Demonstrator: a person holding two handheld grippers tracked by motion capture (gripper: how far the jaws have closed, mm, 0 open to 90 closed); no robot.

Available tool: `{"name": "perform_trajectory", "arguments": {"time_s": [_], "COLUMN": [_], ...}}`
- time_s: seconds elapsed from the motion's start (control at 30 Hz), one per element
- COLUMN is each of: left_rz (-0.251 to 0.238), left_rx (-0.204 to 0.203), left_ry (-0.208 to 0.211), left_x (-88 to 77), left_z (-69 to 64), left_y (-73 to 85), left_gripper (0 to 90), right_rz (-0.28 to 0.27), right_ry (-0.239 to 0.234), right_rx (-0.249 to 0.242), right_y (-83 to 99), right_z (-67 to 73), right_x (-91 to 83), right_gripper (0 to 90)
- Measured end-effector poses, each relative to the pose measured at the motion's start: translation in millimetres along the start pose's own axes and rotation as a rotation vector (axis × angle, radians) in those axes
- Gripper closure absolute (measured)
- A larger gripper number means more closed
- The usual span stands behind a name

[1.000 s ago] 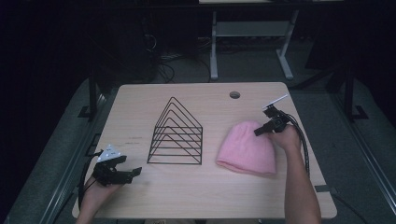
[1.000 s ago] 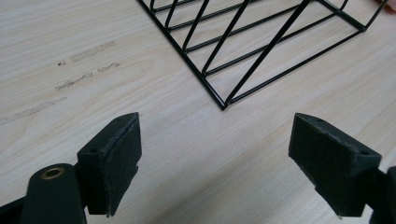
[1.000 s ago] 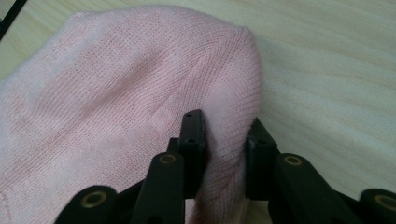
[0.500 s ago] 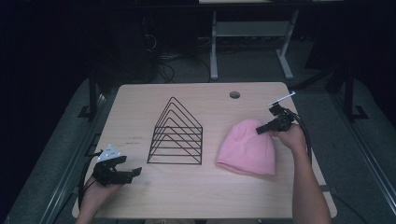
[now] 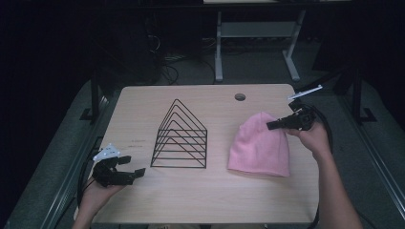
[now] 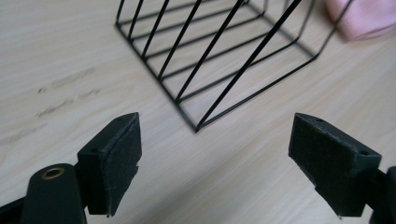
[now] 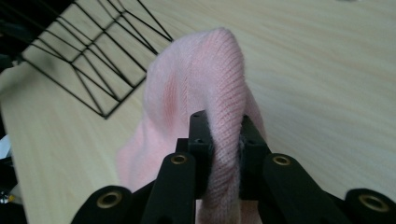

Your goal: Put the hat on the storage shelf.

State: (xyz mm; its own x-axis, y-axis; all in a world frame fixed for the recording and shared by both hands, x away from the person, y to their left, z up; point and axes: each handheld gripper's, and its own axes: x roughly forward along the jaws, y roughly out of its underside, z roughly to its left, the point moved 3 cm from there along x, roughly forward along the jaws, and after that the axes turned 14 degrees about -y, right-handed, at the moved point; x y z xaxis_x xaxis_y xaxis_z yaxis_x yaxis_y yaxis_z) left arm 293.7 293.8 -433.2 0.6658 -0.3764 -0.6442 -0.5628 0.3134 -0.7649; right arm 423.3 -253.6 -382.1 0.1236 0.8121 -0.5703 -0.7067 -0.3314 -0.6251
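Note:
A pink knit beanie [image 5: 260, 148] lies on the right half of the wooden table [image 5: 215, 200], its top end pulled up off the surface. My right gripper [image 5: 271, 125] is shut on that top end; its jaws have just been closing, and in the right gripper view a fold of the beanie [image 7: 201, 84] is pinched between the pads [image 7: 201, 140]. A black wire rack [image 5: 180, 138] of triangular frames stands mid-table. My left gripper [image 5: 133, 167] rests open near the front left edge, and its pads [image 6: 116, 158] frame the nearest corner of the wire rack [image 6: 205, 60] with nothing between them.
A round cable hole [image 5: 240, 97] sits near the table's far edge. A white desk frame [image 5: 253, 38] stands on the floor behind the table. Cables trail from both grippers off the table's sides.
My right gripper has risen and shifted slightly right, lifting the beanie's top end off the table. The left gripper has stayed where it was.

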Motion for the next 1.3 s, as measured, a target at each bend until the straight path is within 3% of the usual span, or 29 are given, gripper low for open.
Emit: {"name": "perform_trajectory", "arguments": {"time_s": [0.1,0.23,0.4,0.67,0.8,0.87,1.07,1.3], "left_rz": [-0.007,-0.009,-0.005,-0.016,-0.018,-0.013,-0.018,-0.02], "left_rx": [0.016,0.043,0.088,0.149,0.176,0.211,0.22,0.255], "left_ry": [0.012,0.039,0.067,0.12,0.142,0.14,0.166,0.165], "left_x": [-4.5,-10.5,-19.3,-28.4,-31.0,-33.8,-37.8,-41.7], "left_z": [0.5,2.0,2.1,-7.6,-11.7,-13.5,-15.0,-18.8], "left_y": [-3.6,-9.0,-24.6,-51.0,-61.2,-72.3,-89.0,-114.3], "left_gripper": [17.3,17.5,17.5,17.7,17.7,17.8,21.3,21.8], "right_rz": [0.005,0.009,0.015,0.001,-0.007,-0.008,-0.002,-0.003], "right_ry": [-0.002,0.014,0.031,0.042,0.034,0.026,0.022,-0.001], "right_rx": [-0.028,-0.085,-0.147,-0.19,-0.212,-0.235,-0.273,-0.331], "right_y": [-3.4,-14.8,-30.1,-53.6,-61.7,-70.1,-86.8,-112.7], "right_z": [9.0,31.0,52.3,74.8,82.8,92.2,108.6,135.8], "right_x": [-5.8,-19.9,-31.0,-42.7,-43.8,-43.5,-43.4,-41.1], "right_gripper": [79.7,79.7,79.7,79.6,79.5,79.5,79.4,79.3]}}
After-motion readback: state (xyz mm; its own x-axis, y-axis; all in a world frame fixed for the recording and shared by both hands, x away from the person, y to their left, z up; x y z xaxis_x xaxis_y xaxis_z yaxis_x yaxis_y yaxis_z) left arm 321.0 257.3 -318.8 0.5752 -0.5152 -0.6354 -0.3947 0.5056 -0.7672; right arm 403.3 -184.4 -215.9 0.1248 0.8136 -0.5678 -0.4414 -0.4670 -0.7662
